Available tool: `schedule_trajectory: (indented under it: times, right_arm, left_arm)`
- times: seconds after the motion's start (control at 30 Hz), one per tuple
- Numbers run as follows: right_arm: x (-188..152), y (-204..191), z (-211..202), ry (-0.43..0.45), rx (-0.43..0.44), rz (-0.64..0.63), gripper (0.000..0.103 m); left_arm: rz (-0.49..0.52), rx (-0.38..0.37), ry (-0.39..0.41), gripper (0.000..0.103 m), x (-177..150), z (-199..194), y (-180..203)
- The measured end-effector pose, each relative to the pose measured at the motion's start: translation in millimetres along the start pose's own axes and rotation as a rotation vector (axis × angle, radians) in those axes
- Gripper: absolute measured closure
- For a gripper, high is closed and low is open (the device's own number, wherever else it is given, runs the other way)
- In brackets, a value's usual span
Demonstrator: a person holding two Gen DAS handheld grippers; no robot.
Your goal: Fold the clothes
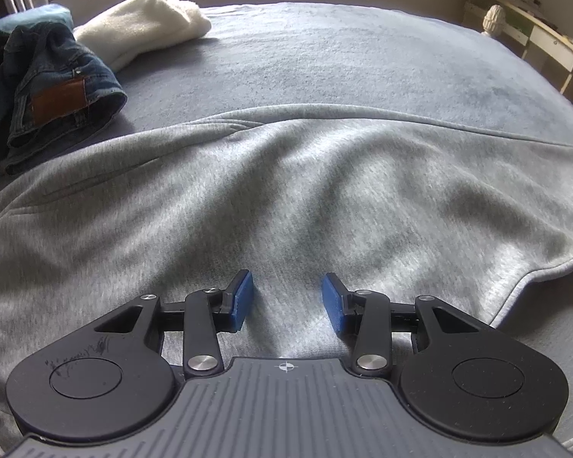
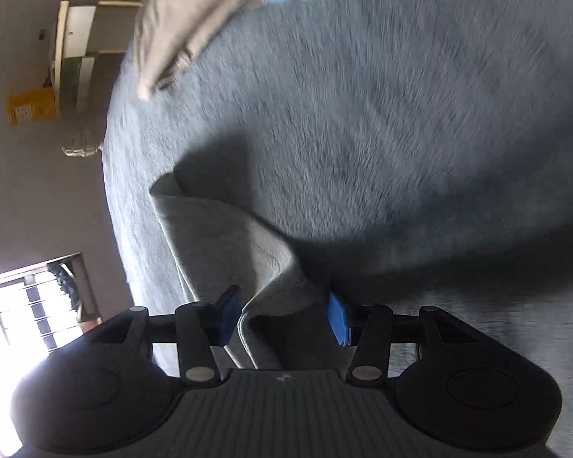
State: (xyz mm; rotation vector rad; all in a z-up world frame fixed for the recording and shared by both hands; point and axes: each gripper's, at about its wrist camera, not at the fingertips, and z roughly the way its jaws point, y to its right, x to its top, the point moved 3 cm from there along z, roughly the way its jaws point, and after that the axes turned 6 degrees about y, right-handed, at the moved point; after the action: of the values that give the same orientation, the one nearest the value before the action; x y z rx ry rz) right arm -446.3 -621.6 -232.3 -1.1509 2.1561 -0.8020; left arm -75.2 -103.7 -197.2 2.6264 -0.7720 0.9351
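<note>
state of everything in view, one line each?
left claw: open, nothing between the pads, over the grey sweatshirt
right claw: open, a fold of grey cloth between the pads
grey sweatshirt: spread on the bed, wrinkled
jeans: crumpled, unfolded
white garment: loosely bundled

Your left wrist view is sharp, soft daylight, gentle crease shadows on the light grey fleece garment [image 1: 286,191]. Your right wrist view is motion-smeared, glare from the blown-out barred window [image 2: 23,305], hard shadow on the blue-grey bedspread [image 2: 363,114]. Fisheye bends both edges.
</note>
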Motion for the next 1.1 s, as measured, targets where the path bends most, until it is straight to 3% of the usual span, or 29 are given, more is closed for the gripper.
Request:
schedule_trajectory:
  times: [0.07, 0.13, 0.17, 0.23, 0.33, 0.43, 0.57, 0.7, 0.83, 0.93, 0.97, 1.1]
  right_arm:
    - [0.2, 1.5, 10.0, 0.015, 0.006, 0.009, 0.053]
    - [-1.5, -3.7, 10.6, 0.064, -0.019, -0.038, 0.070]
    - [-4.3, -11.9, 6.2, 0.108, -0.043, -0.101, 0.085]
    - [-10.2, -36.2, -11.4, 0.227, -0.052, -0.244, 0.089]
    - [-19.2, -82.9, -46.5, 0.372, -0.014, -0.478, 0.089]
    - [-15.3, -107.6, -62.2, 0.437, -0.093, -0.644, 0.090]
    - [-0.5, -100.1, -46.9, 0.416, -0.248, -0.667, 0.090]
    - [-7.6, -88.1, -39.0, 0.428, -0.304, -0.757, 0.089]
    - [0.2, -62.8, -19.2, 0.382, -0.490, -0.853, 0.082]
    - [0.1, -54.4, -28.1, 0.437, -0.563, -0.899, 0.076]
    - [-1.5, -53.9, -31.9, 0.455, -0.572, -0.914, 0.075]
    - [-23.7, -78.8, -43.4, 0.497, -0.421, -0.976, 0.075]
  left_arm:
    - [-0.023, 0.002, -0.008, 0.062, 1.1, 1.4, -1.3]
    - [-0.039, 0.006, -0.015, 0.062, 2.4, 2.5, -1.6]
    - [-0.039, 0.008, -0.017, 0.062, 3.2, 2.6, -1.2]
    - [-0.034, 0.004, -0.018, 0.062, 3.6, 2.3, -1.4]
    - [-0.032, -0.006, -0.020, 0.062, 4.1, 2.2, -3.1]
    - [-0.036, -0.018, -0.019, 0.062, 4.2, 2.0, -5.3]
    - [-0.022, -0.027, -0.011, 0.062, 3.0, 1.5, -5.7]
    - [-0.011, -0.037, -0.014, 0.062, 3.6, 1.7, -6.2]
    - [0.005, -0.047, -0.014, 0.062, 3.8, 2.3, -6.4]
    - [0.011, -0.054, -0.011, 0.062, 3.7, 1.7, -6.5]
    - [0.012, -0.055, -0.010, 0.061, 3.7, 1.9, -6.6]
    - [0.018, -0.055, -0.007, 0.061, 4.0, 2.6, -6.0]
